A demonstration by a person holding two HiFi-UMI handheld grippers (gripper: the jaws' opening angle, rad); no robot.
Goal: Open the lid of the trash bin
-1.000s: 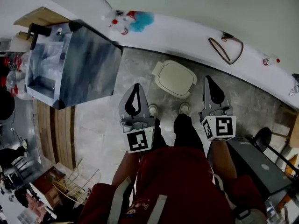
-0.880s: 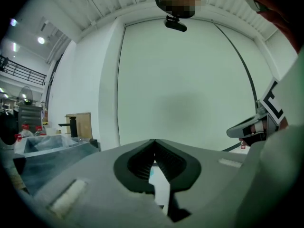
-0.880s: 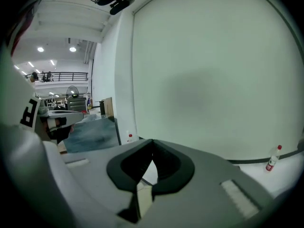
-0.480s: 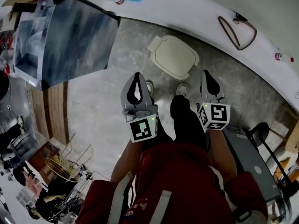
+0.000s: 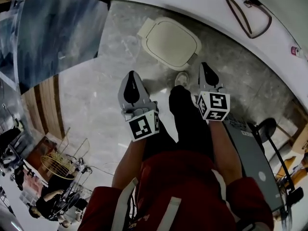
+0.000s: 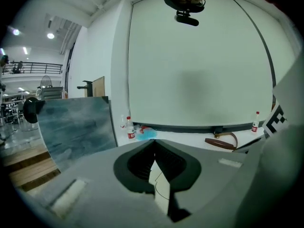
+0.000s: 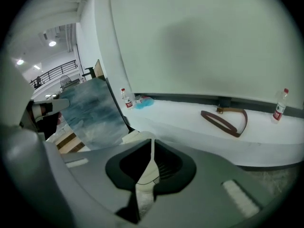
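The trash bin stands on the grey floor by the white ledge, its cream lid down. In the head view both grippers hang over the floor, short of the bin and apart from it. My left gripper points at the floor left of the bin, jaws together and empty. My right gripper hangs just right of the bin's near corner. Its jaws have just been opening by a hair; the tips look together with nothing between them. The lid's pale edge shows beyond the jaws in the right gripper view.
A large blue-grey panel leans at the left. The white ledge carries a brown strap and a bottle. A grey case and chair base lie at right, and a wire rack at lower left. The person's shoe is near the bin.
Both grippers have dropped toward the floor and the head view has tipped down. The bin now looks larger and closer to the gripper tips.
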